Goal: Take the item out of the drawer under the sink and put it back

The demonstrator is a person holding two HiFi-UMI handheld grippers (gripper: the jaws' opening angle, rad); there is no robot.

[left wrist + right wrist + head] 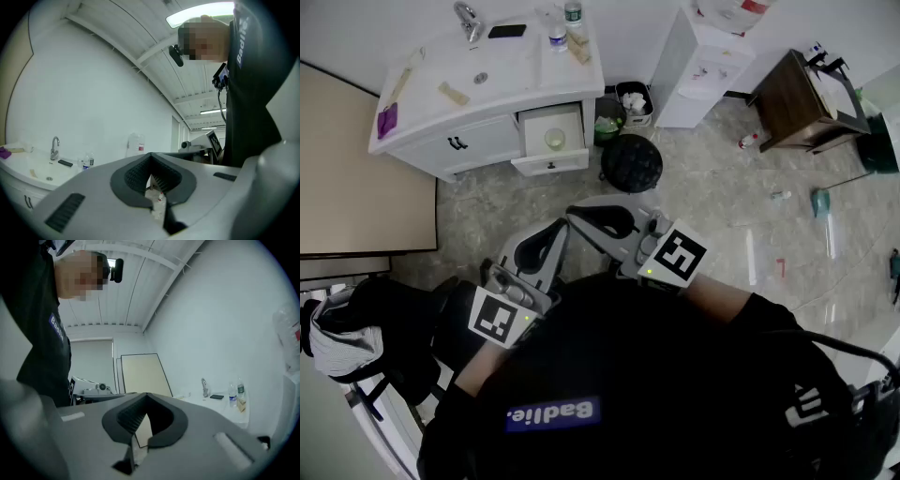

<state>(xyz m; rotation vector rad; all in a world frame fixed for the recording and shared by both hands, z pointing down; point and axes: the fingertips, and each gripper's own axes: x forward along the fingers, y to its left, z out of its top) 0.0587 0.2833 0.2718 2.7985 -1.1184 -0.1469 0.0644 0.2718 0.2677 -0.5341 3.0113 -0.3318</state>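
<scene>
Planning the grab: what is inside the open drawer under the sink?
The open drawer holds one small round pale item, too small to identify. The drawer's back end, under the countertop, is covered.

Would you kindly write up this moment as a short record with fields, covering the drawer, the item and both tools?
Drawer: drawer under the sink, pulled open
Item: pale round item, lying inside the drawer
Left tool: left tool, jaws together, nothing between them
Right tool: right tool, jaws together, nothing between them
Position: both tools close to the person's body, well short of the drawer
Contact: neither tool touches the item
</scene>
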